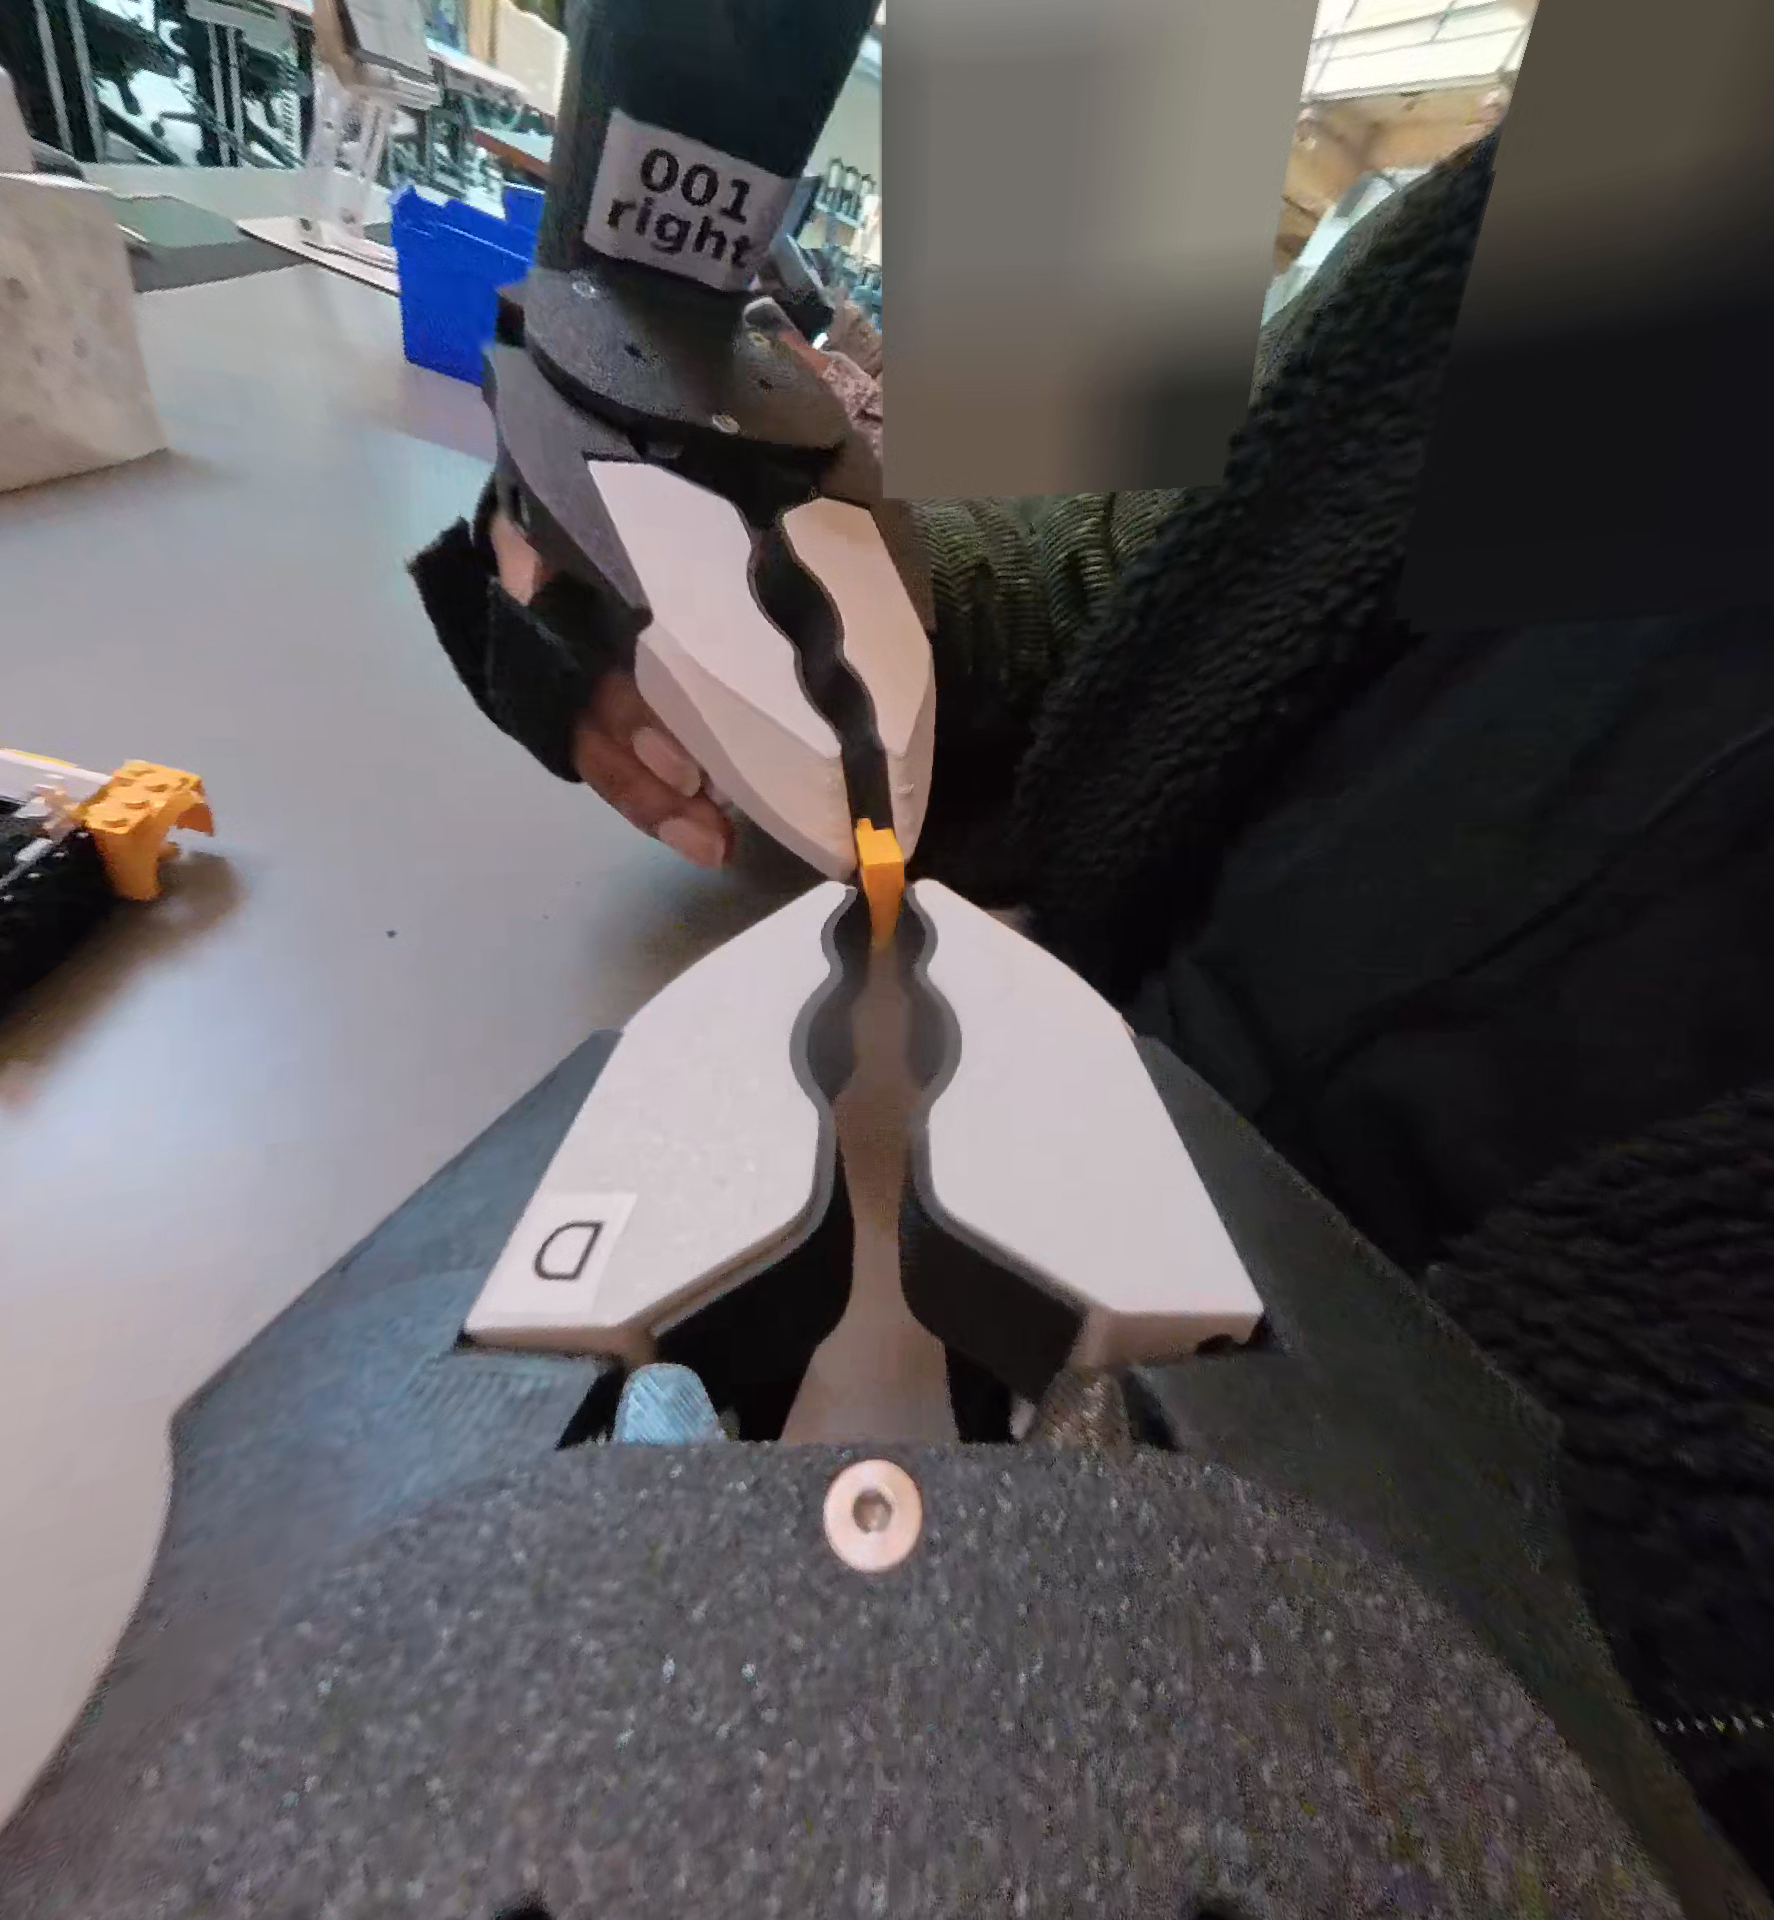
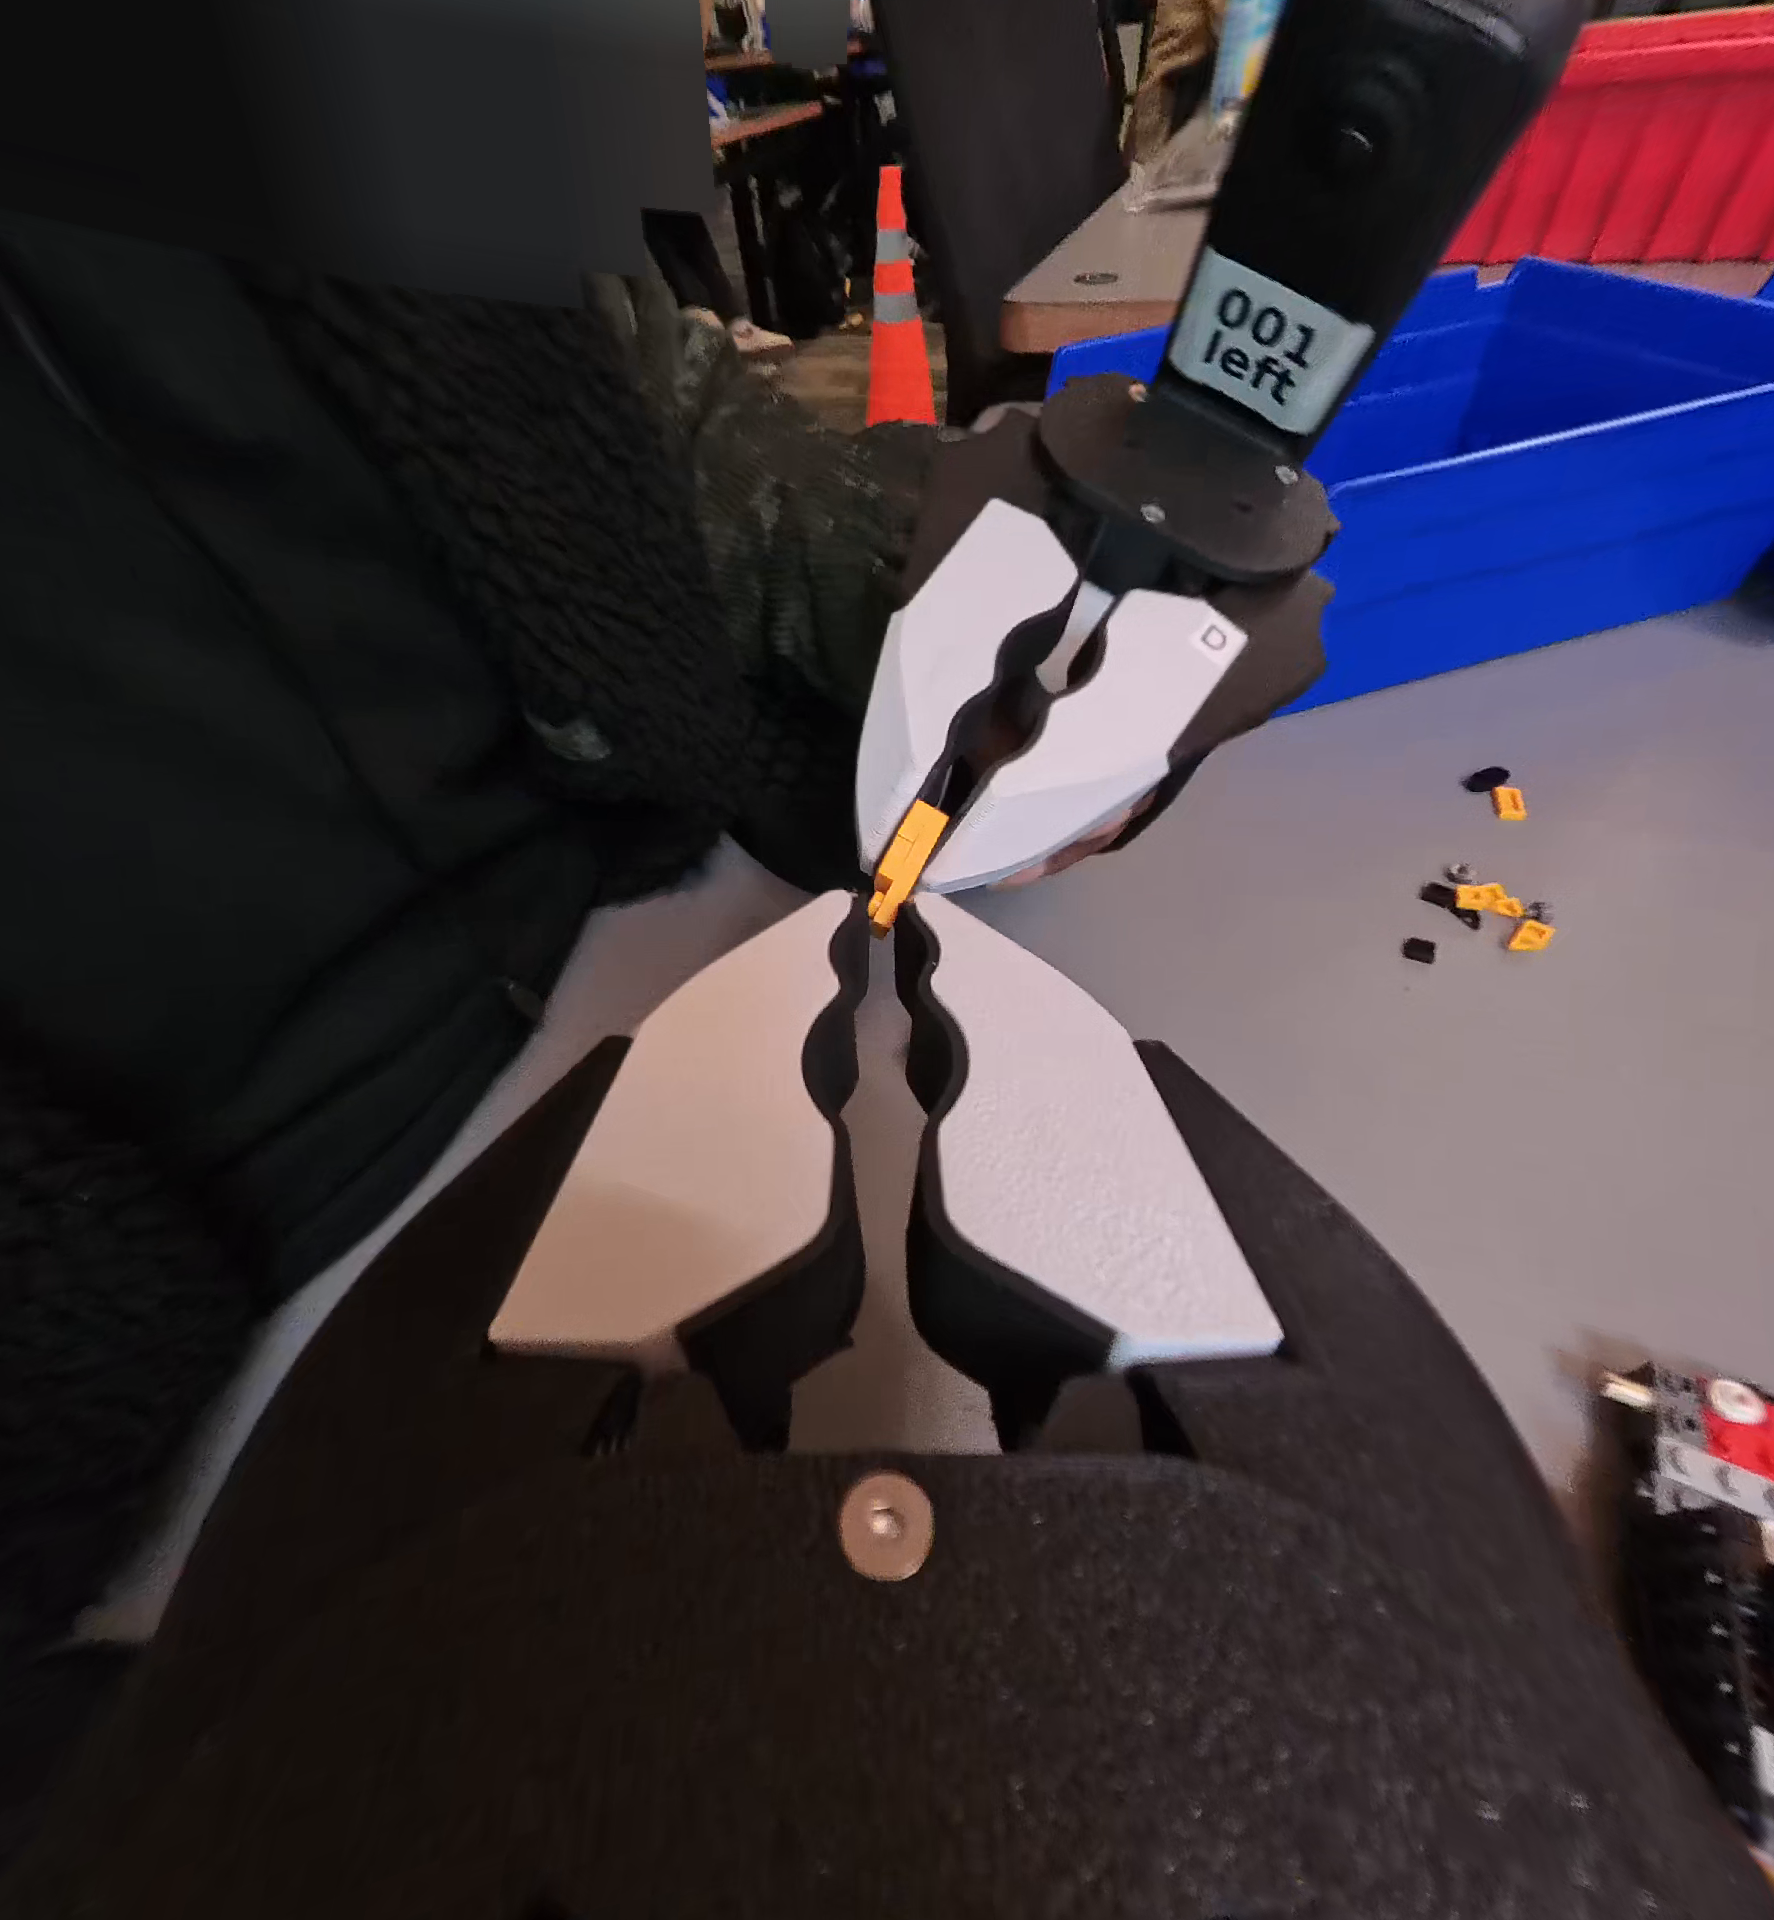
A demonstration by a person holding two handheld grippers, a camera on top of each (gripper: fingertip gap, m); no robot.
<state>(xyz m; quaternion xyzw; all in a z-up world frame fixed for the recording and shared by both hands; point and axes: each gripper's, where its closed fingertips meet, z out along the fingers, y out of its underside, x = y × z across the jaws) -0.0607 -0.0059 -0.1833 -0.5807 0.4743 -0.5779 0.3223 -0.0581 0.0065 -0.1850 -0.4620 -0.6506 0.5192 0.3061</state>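
Workshop: storage bins, traffic cone

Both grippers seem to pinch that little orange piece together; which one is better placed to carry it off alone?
Probably the left gripper: more of the orange brick piece sits between its fingers. The right gripper catches only the piece's end at its very tips.

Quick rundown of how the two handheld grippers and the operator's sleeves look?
Both match: the left gripper and right gripper have rough black bodies, each with one silver screw up front, and white wedge-shaped fingers lined with wavy black inner edges. One left finger bears a small lettered sticker. Each black handle carries a grey label. The person wears a dark fuzzy knit sleeve and a black fingerless glove.
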